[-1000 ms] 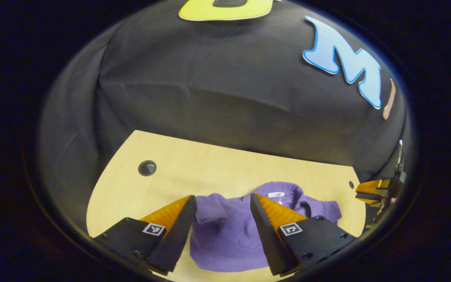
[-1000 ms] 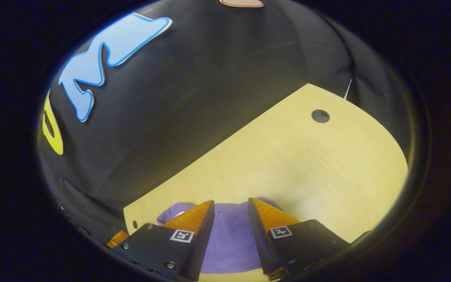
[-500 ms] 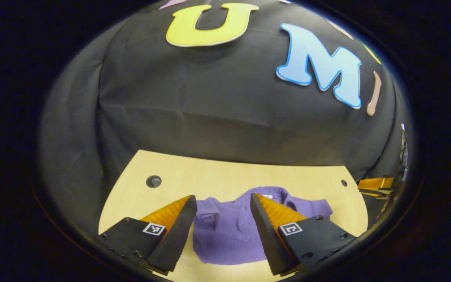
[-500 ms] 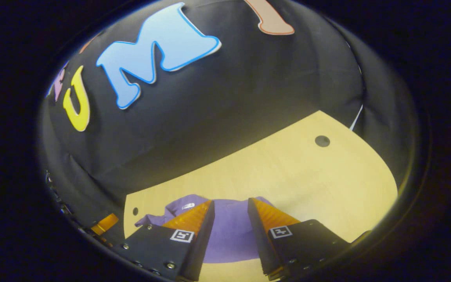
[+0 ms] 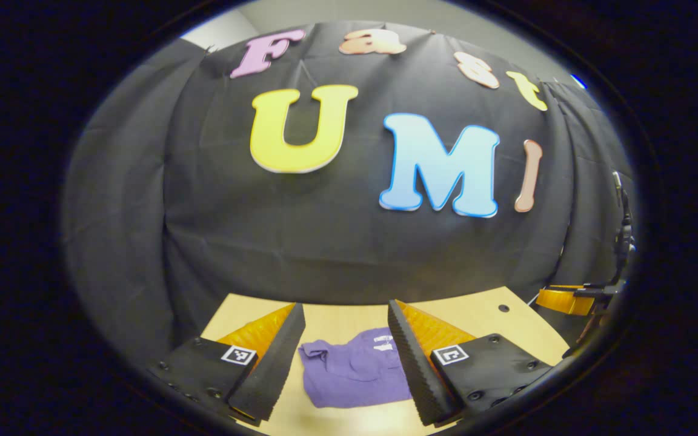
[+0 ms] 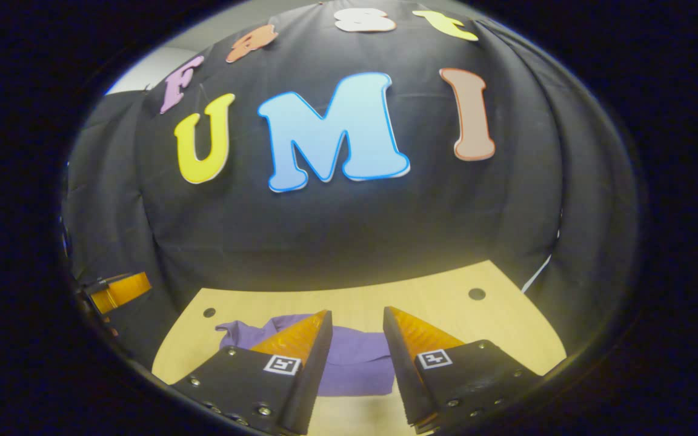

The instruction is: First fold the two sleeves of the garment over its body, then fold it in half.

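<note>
A purple knitted garment (image 5: 352, 372) lies folded into a compact bundle on the light wooden table (image 5: 488, 315), its white neck label facing up. In the right gripper view the same garment (image 6: 355, 357) rests flat beyond my fingers. My left gripper (image 5: 346, 315) is open, raised above and behind the bundle, with nothing between its fingers. My right gripper (image 6: 358, 321) is open too, likewise lifted off the cloth. The right gripper (image 5: 567, 300) also appears at the right edge of the left gripper view, and the left gripper (image 6: 119, 290) at the left edge of the right gripper view.
The table (image 6: 446, 297) has small round cable holes (image 6: 477, 294) near its far corners. Black cloth walls stand close behind the table's far edge. A white cable (image 6: 540, 269) hangs at the right of the table.
Both grippers have pulled back and tilted up from the garment, which now looks smaller and farther off. More of the back wall has come into sight. The garment has not moved.
</note>
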